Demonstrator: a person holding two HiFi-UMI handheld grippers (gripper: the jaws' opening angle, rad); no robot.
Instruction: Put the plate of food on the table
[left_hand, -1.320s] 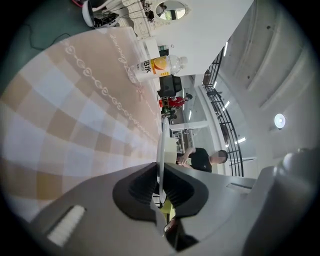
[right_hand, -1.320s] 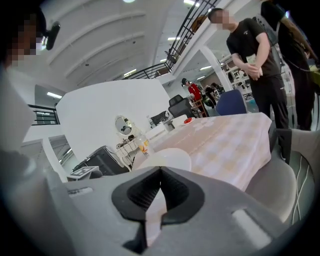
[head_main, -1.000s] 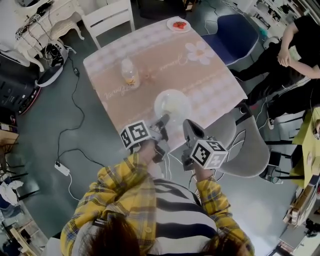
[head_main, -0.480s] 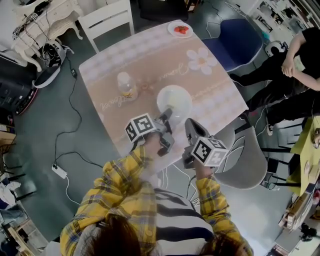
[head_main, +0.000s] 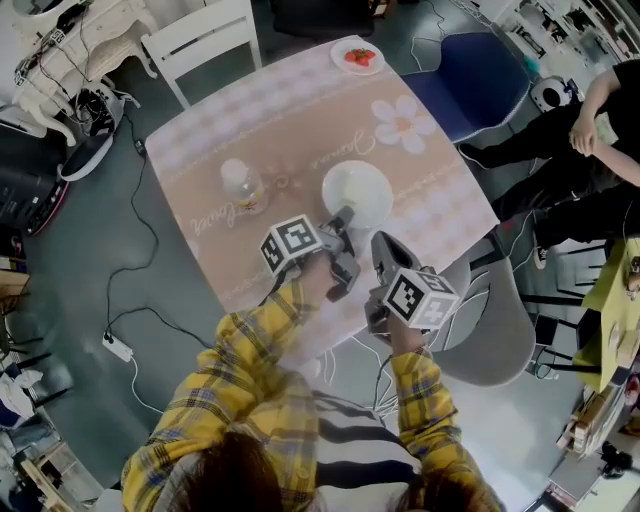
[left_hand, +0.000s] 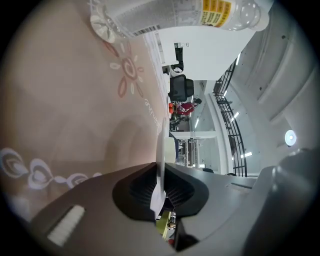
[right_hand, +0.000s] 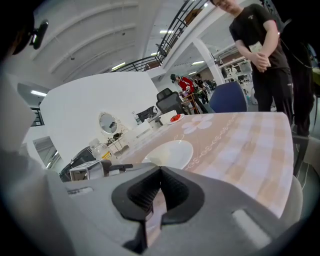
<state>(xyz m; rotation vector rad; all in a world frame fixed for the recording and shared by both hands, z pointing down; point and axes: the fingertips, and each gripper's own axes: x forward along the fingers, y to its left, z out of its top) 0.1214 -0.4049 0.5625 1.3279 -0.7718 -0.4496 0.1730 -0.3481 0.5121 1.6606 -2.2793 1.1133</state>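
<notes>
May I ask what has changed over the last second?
The left gripper, jaws shut on the white round plate, carried it farther over the pink-checked table; the shut right gripper followed. The clear plastic bottle and small far plate of red food stayed put.

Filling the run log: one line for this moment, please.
left gripper: shut on rim of round white plate | right gripper: shut, empty | plate: over pink-clothed table, contact unclear

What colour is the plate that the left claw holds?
White. The plate in the left claw shows best in the head view.
</notes>
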